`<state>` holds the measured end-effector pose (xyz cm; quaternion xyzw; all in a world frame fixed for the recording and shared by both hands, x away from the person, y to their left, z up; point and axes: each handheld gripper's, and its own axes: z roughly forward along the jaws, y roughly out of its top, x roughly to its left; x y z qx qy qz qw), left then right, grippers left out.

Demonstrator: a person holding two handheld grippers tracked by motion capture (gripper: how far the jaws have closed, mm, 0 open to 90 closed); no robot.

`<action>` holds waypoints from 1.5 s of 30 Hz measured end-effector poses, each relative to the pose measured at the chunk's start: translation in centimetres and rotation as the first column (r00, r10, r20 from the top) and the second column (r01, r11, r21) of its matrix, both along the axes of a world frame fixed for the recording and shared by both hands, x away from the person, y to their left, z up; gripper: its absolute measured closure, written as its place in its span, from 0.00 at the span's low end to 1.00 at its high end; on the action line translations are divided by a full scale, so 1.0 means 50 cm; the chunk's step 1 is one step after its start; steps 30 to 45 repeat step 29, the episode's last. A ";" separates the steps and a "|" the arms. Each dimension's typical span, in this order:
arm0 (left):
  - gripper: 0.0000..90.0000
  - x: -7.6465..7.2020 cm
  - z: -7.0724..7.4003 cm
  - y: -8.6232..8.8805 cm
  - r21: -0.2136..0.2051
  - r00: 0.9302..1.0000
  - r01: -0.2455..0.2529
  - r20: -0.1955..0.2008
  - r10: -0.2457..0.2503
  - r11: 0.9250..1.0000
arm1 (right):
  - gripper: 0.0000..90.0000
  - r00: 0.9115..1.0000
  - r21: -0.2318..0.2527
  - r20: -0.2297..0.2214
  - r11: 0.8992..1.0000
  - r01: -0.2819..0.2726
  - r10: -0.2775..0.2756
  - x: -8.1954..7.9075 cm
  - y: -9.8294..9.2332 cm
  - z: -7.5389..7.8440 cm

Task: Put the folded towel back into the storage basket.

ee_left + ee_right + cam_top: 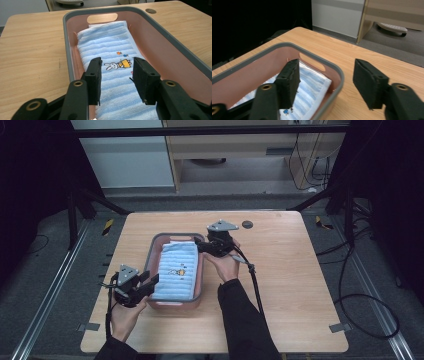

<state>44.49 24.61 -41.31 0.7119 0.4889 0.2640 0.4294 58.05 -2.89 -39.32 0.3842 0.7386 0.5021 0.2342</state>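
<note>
Towel [175,271] already lies folded flat inside pink bin [155,245] on counter [290,285]; placing looks done, only pulling away left. Left tongs [154,281] gape at bin's near-left corner, towel below, w/ nothing gripped. Right tongs [200,245] spread wide astride far-right rim, empty.

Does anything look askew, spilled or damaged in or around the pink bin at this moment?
Nothing stands out. The blue striped towel lies folded flat along the pink bin, which sits square on the table. The left gripper and right gripper are open over the bin, with nothing between the jaws.
</note>
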 end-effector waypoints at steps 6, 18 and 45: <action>0.56 0.002 0.007 0.007 -0.010 1.000 0.006 0.007 -0.005 1.000 | 0.33 0.999 0.027 0.010 0.999 0.030 -0.030 -0.032 -0.068 0.012; 0.42 0.016 0.004 0.036 -0.005 1.000 -0.006 0.004 0.006 1.000 | 0.27 0.996 0.034 -0.002 0.995 0.094 -0.094 -0.102 -0.219 -0.013; 0.37 0.019 0.009 0.075 -0.007 0.999 -0.024 0.031 0.024 1.000 | 0.25 0.988 0.016 -0.013 0.988 0.157 -0.157 -0.149 -0.328 -0.047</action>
